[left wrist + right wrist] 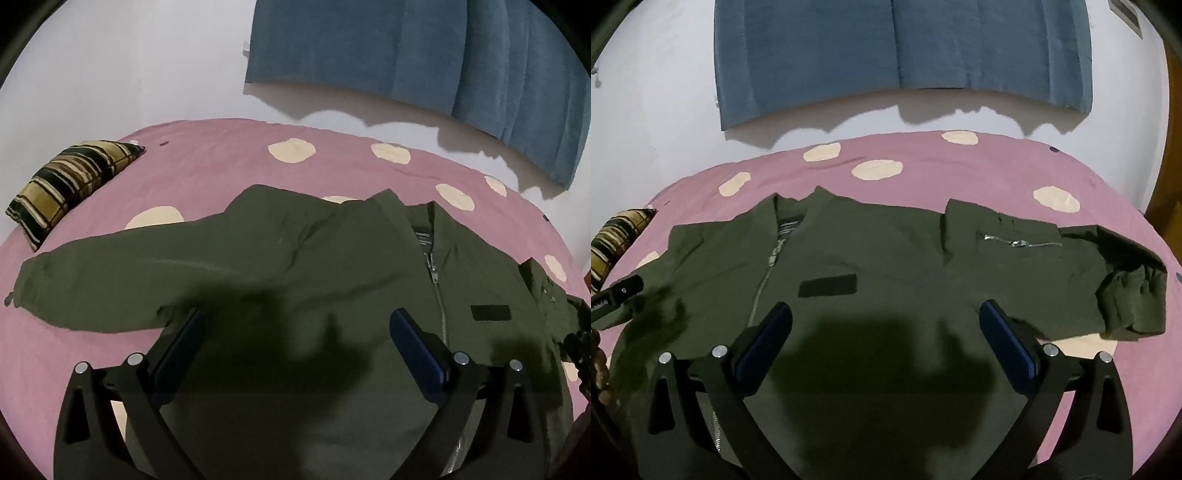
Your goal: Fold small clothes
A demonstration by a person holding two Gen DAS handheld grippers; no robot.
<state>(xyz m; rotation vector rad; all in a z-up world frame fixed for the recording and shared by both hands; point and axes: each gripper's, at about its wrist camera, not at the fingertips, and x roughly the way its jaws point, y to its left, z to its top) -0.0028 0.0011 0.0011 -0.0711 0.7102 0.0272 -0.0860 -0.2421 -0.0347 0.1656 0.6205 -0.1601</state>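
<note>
An olive green zip jacket (295, 266) lies front up and spread flat on the pink bed (207, 166). It also shows in the right wrist view (886, 251). Its left sleeve (92, 280) stretches out to the left. Its right sleeve (1126, 280), with a zip pocket (1019, 242), lies out to the right with the cuff crumpled. My left gripper (295, 332) is open and empty above the jacket's left chest. My right gripper (886, 328) is open and empty above the right chest, beside the black patch (827, 286).
A striped brown and black pillow (70, 184) lies at the bed's far left. The pink cover has cream spots (877, 169). A blue cloth (905, 55) hangs on the white wall behind the bed. The left gripper's body shows at the left edge of the right wrist view (613, 295).
</note>
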